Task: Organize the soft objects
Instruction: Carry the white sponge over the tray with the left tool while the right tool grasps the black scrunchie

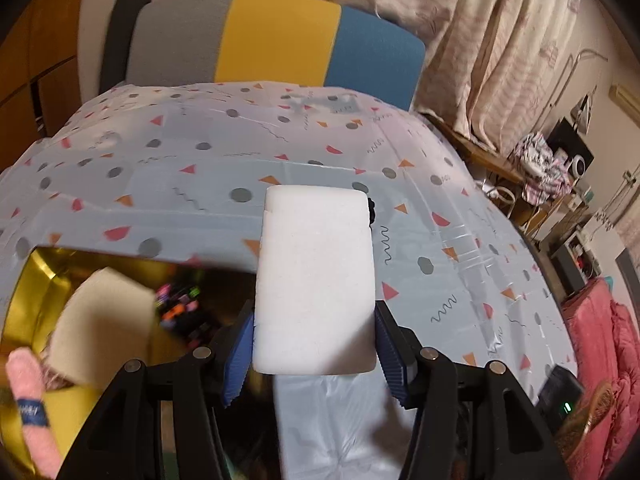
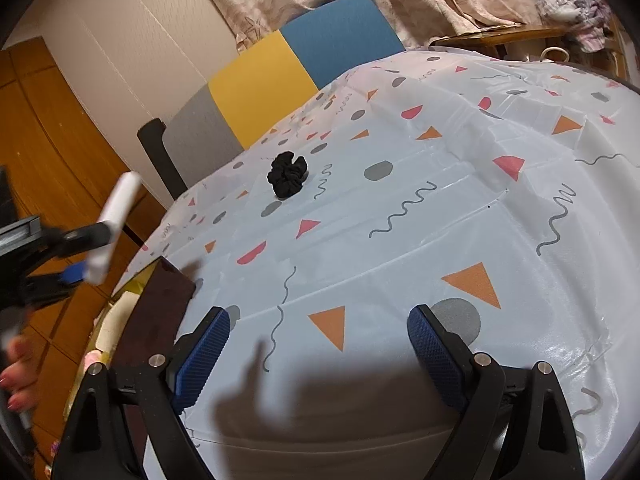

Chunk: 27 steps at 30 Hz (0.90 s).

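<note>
The counter (image 2: 460, 216) fills most of what I see, draped in a pale cloth (image 1: 168, 184) printed with grey dots, orange triangles, pink half-moons and squiggles. Behind its far edge stands a chair (image 1: 280, 36) with a grey, yellow and blue backrest, and a patterned curtain (image 1: 480, 32) hangs beyond that. Off the counter's edge on my left sits a shiny gold bin (image 1: 36, 280), with a cream sponge (image 1: 104, 320) inside it and a pink rolled cloth (image 1: 30, 404) wrapped in a blue band near its rim.

In my left gripper (image 1: 314, 340) I hold a white foam block (image 1: 316, 280), its two blue fingers (image 1: 240, 364) clamped against its sides, raised above the counter's edge and partly over the bin. From my right side the block shows edge-on as a thin slab, blurred.

My right gripper (image 2: 320, 344) hovers low over the cloth with its fingers (image 2: 204, 356) spread wide apart, nothing between them.

A black scrunchie (image 2: 287, 174) lies alone on the cloth toward the chair, well apart from both grippers.
</note>
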Each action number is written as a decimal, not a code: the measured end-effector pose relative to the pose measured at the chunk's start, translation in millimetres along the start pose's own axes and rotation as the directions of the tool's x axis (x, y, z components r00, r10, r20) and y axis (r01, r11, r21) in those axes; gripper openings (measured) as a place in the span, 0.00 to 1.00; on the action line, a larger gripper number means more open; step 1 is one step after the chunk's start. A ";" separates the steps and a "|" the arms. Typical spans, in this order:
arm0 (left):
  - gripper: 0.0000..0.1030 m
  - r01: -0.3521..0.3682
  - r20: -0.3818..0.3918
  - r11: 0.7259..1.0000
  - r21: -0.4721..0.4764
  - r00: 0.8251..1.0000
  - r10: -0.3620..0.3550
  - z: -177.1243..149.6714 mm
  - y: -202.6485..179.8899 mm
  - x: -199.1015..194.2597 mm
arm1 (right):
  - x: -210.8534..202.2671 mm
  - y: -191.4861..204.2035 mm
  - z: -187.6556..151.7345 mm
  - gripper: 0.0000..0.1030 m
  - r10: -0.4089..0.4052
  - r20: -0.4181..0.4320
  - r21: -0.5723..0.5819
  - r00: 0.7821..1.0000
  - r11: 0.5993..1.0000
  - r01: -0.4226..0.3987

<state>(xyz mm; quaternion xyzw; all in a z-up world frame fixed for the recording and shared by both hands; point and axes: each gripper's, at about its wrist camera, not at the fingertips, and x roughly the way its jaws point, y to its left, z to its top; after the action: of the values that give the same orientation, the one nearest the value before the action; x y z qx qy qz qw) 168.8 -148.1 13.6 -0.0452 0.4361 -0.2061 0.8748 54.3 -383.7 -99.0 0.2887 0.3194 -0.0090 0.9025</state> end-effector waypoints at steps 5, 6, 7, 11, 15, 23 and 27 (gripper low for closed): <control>0.55 -0.015 0.047 0.999 -0.044 0.999 0.017 -18.9 33.3 -36.7 | 7.5 16.0 3.3 0.89 -0.104 -0.057 -0.084 0.993 0.991 0.099; 0.55 -0.023 0.056 0.998 -0.054 0.998 0.026 -22.2 41.7 -42.7 | 9.3 21.0 4.4 0.89 -0.132 -0.067 -0.109 0.989 0.986 0.125; 0.55 -0.038 0.062 0.997 -0.061 0.997 0.042 -25.0 49.5 -47.1 | 11.3 25.8 6.7 0.89 -0.146 -0.075 -0.124 0.986 0.983 0.136; 0.55 -0.065 0.058 0.992 -0.104 0.996 0.071 -34.8 77.7 -55.2 | 18.0 37.1 26.8 0.89 -0.112 -0.065 -0.098 0.992 0.990 0.105; 0.55 -0.058 0.050 0.989 -0.134 0.997 0.066 -45.7 94.0 -58.7 | 31.6 53.3 53.4 0.89 -0.135 -0.028 -0.146 0.990 0.981 0.130; 0.55 -0.031 0.034 0.987 -0.155 0.999 0.037 -68.9 106.1 -64.9 | 80.3 70.7 95.2 0.89 -0.208 0.005 -0.254 0.978 0.946 0.202; 0.55 -0.029 0.033 0.987 -0.156 0.999 0.034 -74.1 108.1 -69.0 | 111.3 74.7 112.3 0.89 -0.238 0.008 -0.265 0.971 0.936 0.232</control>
<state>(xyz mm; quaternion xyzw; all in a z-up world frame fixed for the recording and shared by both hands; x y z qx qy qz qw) 108.7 -14.6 -8.7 -0.1101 0.4360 -0.1567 0.8793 222.1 -361.9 -54.6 0.1256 0.3606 -0.0707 0.9215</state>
